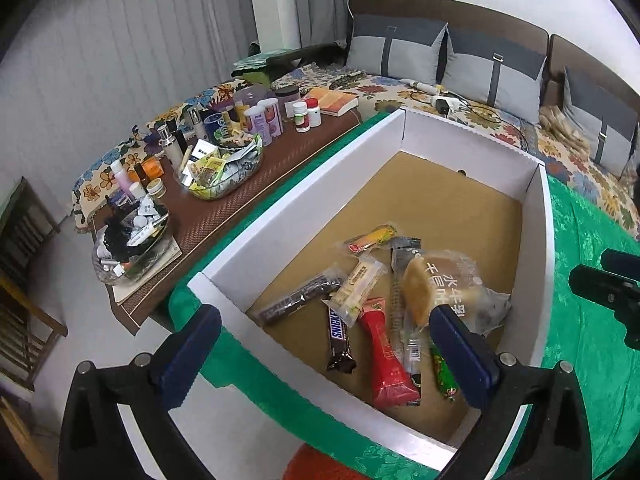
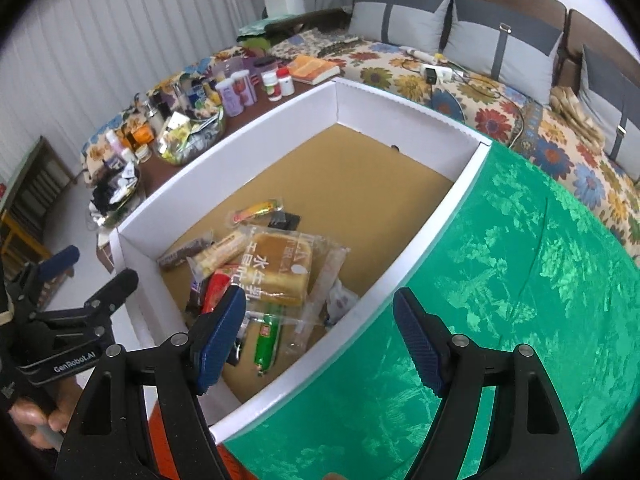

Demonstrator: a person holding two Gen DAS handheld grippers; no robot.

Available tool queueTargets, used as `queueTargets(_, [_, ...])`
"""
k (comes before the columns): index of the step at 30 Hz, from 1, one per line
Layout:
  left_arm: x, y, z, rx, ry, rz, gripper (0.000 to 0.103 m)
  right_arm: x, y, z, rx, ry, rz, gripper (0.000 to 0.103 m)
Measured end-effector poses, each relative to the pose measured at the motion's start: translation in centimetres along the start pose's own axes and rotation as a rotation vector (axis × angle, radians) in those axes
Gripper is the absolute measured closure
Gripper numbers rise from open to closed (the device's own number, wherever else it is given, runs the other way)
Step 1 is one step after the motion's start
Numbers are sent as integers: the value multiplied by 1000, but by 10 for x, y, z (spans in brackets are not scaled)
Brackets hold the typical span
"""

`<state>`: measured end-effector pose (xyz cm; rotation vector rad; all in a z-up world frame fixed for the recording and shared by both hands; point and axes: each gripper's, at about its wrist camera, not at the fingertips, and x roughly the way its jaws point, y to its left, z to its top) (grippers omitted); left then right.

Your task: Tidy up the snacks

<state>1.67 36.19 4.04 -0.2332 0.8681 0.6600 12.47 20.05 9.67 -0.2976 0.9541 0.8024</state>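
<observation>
Both claws are hanging right over the near end of the box, so that's what fills the bottom of each view. Left claw [image 1: 324, 356] is spread wide open with nothing between its pads, one pad outside the near-left wall and the other over the snack pile. Right claw [image 2: 320, 340] is open too and empty, straddling the right-hand wall of the box [image 2: 420, 240].

Progress-wise, I'd say the gathering part looks mostly done. The snacks are all piled in the near half of the cardboard box: a Snickers bar [image 1: 340, 336], a red packet [image 1: 386, 360], a bagged slice of bread [image 2: 280, 272], a green sausage stick [image 2: 267, 342], a dark bar [image 1: 300, 300] and a few more wrappers. They're just heaped though, overlapping every which way, so if "organize" means lined up or sorted, that's still to do. I can't spot any loose snack on the green cloth [image 2: 520, 280].

Room to move: the far half of the box floor is bare, plenty of space to spread things out. The walls are tall and close on both sides of the pile, so the claws could easily clip one. The side tabletop [image 1: 224, 208] to the left is crowded with bottles and bowls.
</observation>
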Motion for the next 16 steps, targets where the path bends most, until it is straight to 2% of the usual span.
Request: queueTargets(16, [-3,3,-5,-6,-25,-9,0,2,14,7,-36,-7,2,24])
